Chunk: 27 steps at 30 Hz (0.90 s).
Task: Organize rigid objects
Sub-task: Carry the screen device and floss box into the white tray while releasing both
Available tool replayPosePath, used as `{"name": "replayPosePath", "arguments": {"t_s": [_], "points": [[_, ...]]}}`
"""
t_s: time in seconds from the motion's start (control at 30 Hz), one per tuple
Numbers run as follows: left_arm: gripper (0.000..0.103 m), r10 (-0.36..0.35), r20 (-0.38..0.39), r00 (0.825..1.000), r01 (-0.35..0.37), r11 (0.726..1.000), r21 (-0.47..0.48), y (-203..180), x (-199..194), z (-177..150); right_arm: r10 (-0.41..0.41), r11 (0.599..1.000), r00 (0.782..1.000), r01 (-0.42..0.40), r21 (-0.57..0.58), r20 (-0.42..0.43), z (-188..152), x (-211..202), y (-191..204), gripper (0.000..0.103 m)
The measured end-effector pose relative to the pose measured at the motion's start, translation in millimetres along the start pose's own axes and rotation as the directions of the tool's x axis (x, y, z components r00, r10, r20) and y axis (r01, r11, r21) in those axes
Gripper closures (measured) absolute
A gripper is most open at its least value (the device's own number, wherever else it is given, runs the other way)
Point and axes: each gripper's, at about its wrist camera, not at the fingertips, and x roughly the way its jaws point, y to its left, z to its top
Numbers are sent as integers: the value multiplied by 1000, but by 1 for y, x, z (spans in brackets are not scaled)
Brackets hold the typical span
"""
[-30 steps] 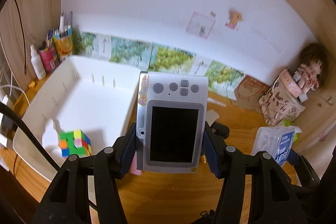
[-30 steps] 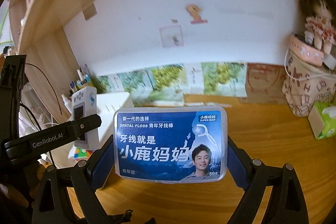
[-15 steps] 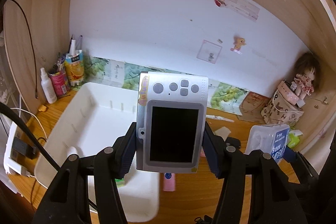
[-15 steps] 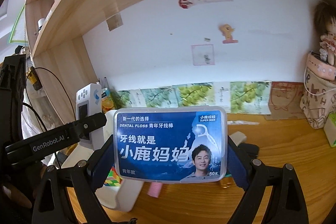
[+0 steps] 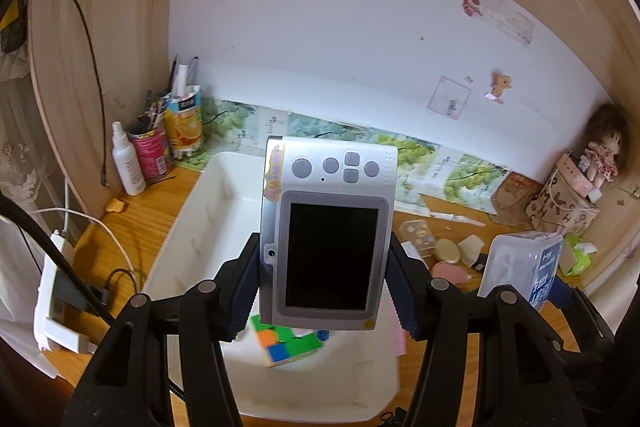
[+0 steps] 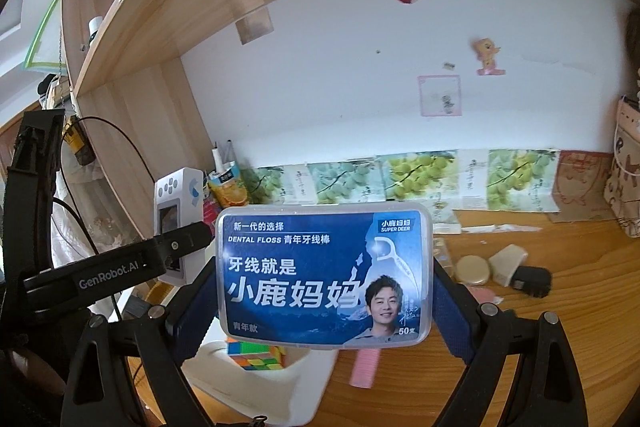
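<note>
My left gripper (image 5: 326, 291) is shut on a silver digital camera (image 5: 328, 227), held upright above the white bin (image 5: 200, 223). A colourful puzzle cube (image 5: 284, 341) lies in the bin's near end. My right gripper (image 6: 324, 311) is shut on a blue dental floss box (image 6: 324, 271), held above the desk to the right of the bin (image 6: 248, 383). The floss box also shows in the left wrist view (image 5: 524, 267). The left gripper with the camera (image 6: 176, 223) shows at the left of the right wrist view.
On the desk right of the bin lie a pink eraser-like block (image 6: 366, 367), a gold round tin (image 6: 472, 269), a beige piece (image 6: 506, 263), a black adapter (image 6: 530, 281). Pen holders and a spray bottle (image 5: 128, 163) stand back left. A patterned bag and doll (image 5: 600, 151) sit right. A shelf hangs overhead.
Both grippers have risen and pulled back from the wall, still holding their objects. The bin and cube now lie lower and closer under the camera, and more of the shelf shows.
</note>
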Motion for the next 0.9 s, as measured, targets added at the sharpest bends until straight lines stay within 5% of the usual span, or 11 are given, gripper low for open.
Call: {"name": "replayPosePath", "arguments": {"t_s": [0.57,0.7,0.9], "points": [[41,117,-99,988,-120,993,-21,66,15,-4,78,997,992,-76,26,-99,-14,47,47,8],[19,97,-50,994,-99,995,-31,67,7,-2,58,998,990,-54,30,-128,-17,50,48,5],[19,79,-38,996,-80,997,-15,60,4,-1,52,998,993,-49,27,-109,-17,43,47,4]]}}
